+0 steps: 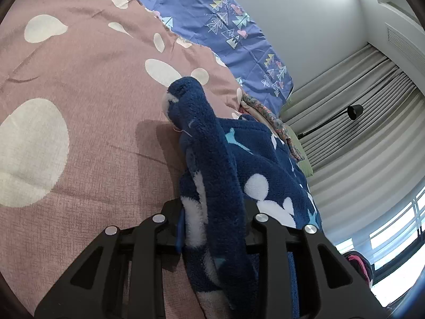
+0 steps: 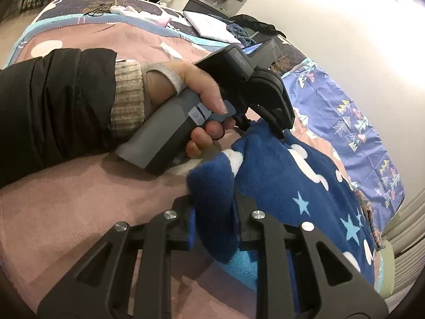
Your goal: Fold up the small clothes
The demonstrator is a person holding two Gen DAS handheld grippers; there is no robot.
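A small dark blue fleece garment [image 1: 268, 159] with white spots and light blue stars lies on the pink spotted bedspread [image 1: 79, 106]. My left gripper [image 1: 215, 212] is shut on a bunched edge of the garment, which sticks up beyond the fingers. In the right wrist view, my right gripper [image 2: 215, 212] is shut on another edge of the garment [image 2: 292, 186]. The left gripper [image 2: 281, 130] shows there too, held by a hand, pinching the garment's far edge.
A purple sheet with tree prints [image 1: 225, 26] lies along the wall side of the bed. Grey curtains [image 1: 372, 106] and a black lamp [image 1: 354, 111] stand beyond. Folded clothes and a white pile [image 2: 209, 25] lie at the bed's far end.
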